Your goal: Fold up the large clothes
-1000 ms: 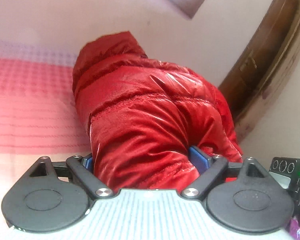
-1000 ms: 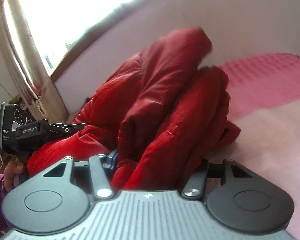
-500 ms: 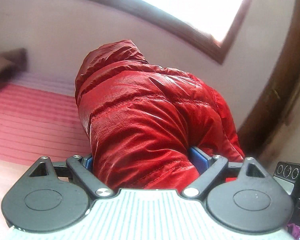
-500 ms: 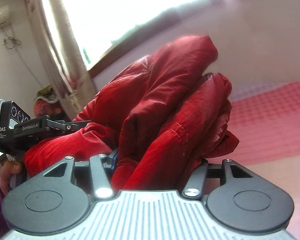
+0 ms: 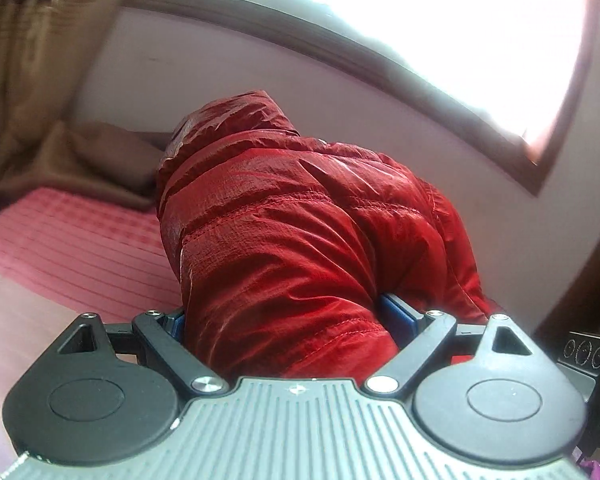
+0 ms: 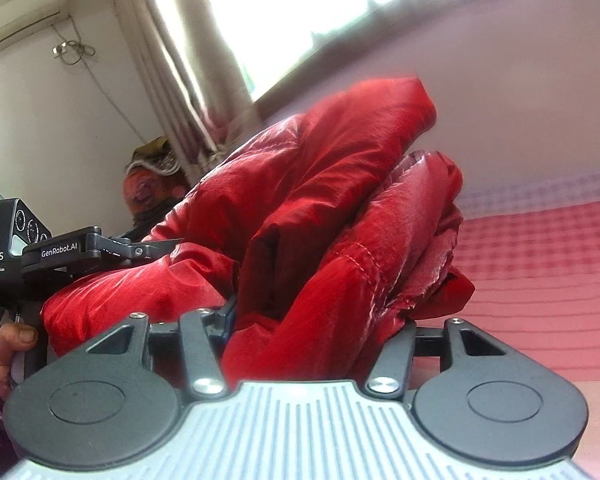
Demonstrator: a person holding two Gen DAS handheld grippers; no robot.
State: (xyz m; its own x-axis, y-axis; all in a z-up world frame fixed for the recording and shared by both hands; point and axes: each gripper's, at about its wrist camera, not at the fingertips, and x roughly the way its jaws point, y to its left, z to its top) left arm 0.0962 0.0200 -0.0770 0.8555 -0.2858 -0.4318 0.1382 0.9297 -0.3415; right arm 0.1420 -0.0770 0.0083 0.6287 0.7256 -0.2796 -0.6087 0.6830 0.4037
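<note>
A shiny red puffer jacket (image 5: 300, 232) fills both views, bunched and lifted above the bed. My left gripper (image 5: 288, 320) is shut on a thick fold of it; the blue pads show at either side. My right gripper (image 6: 316, 320) is shut on another bunch of the same jacket (image 6: 332, 216). The left gripper's body (image 6: 60, 256) shows at the left of the right wrist view, against the jacket. The jaw tips of both grippers are hidden by fabric.
A bed with a pink and red striped cover (image 5: 72, 240) lies below. A brown pillow (image 5: 92, 160) sits at its far end. A window (image 5: 420, 12) with curtains (image 6: 188, 80) is behind. An air conditioner (image 6: 16, 12) hangs on the wall.
Both grippers have tilted upward with the jacket still held, so more window and wall show and less bed. The grip on the jacket is unchanged.
</note>
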